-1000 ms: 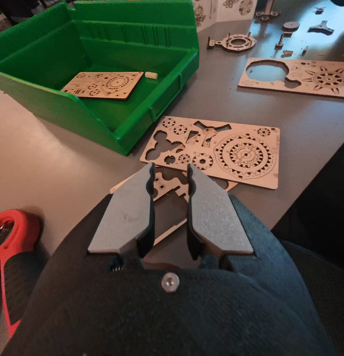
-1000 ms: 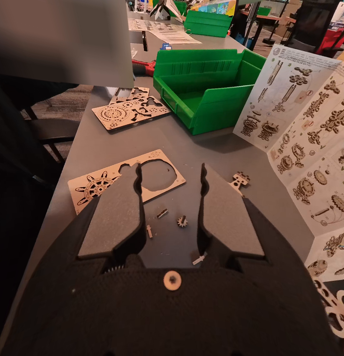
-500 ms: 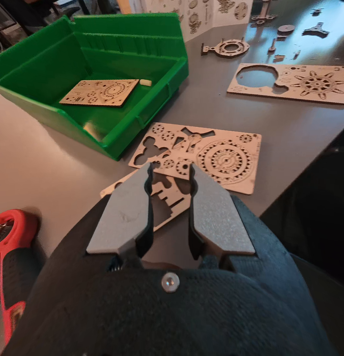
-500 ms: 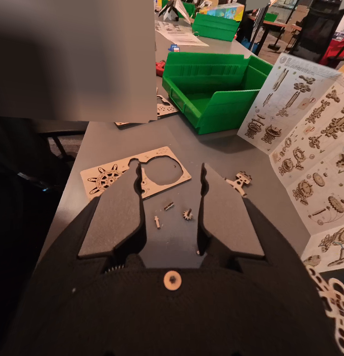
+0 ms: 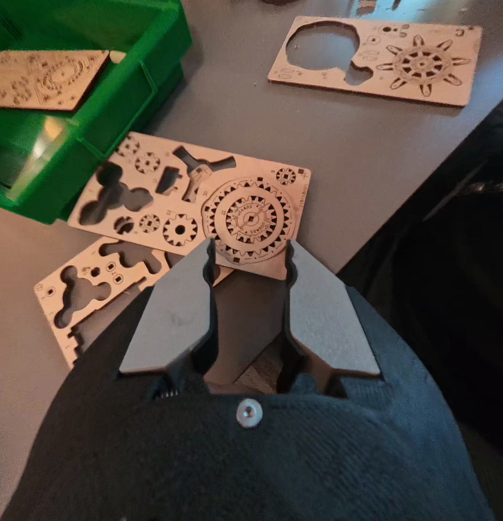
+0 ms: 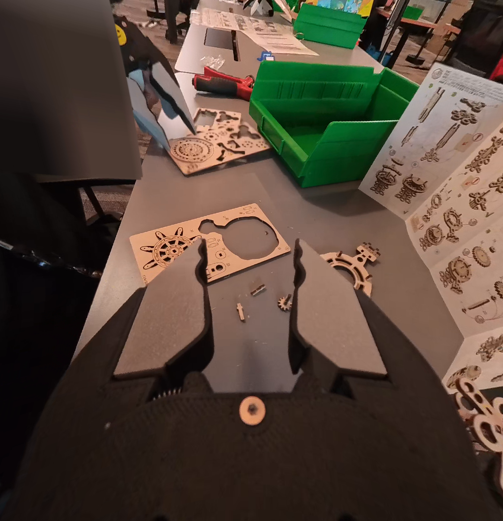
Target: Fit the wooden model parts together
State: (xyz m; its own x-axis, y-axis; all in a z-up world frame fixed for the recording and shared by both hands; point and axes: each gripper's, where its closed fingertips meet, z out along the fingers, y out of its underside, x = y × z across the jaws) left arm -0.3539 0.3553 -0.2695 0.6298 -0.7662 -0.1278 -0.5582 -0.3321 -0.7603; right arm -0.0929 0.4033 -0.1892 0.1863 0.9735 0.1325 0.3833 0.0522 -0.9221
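Note:
A wooden gear sheet (image 5: 188,203) lies on the grey table beside a green bin (image 5: 75,141), overlapping a second punched-out sheet (image 5: 103,282). My left gripper (image 5: 250,248) is open and empty, its tips over the gear sheet's near edge by the big gear ring. It also shows in the right wrist view (image 6: 178,139) at that sheet (image 6: 216,146). My right gripper (image 6: 249,245) is open and empty above a small gear (image 6: 284,303), a peg (image 6: 240,311) and a small block (image 6: 257,289). A ring-shaped wooden part (image 6: 349,267) lies to its right.
A wheel sheet (image 6: 174,251) with a large cut-out lies just past the right gripper's tips. The bin (image 6: 329,141) holds another sheet (image 5: 41,79). A folded instruction sheet (image 6: 456,197) stands on the right. A red-handled tool (image 6: 225,81) lies behind the bin. A wooden assembly (image 6: 487,423) is near right. The grippers' ends are close to 30 centimetres from one another. My right tips are roughly 9 centimetres from the peg (image 6: 240,311). The left gripper is farther from the small gear (image 6: 284,303), some 30 centimetres, than the right, some 9 centimetres.
My left gripper has moved forward and down to the gear sheet and opened wider. The right gripper has shifted a little; the left gripper now shows in its view.

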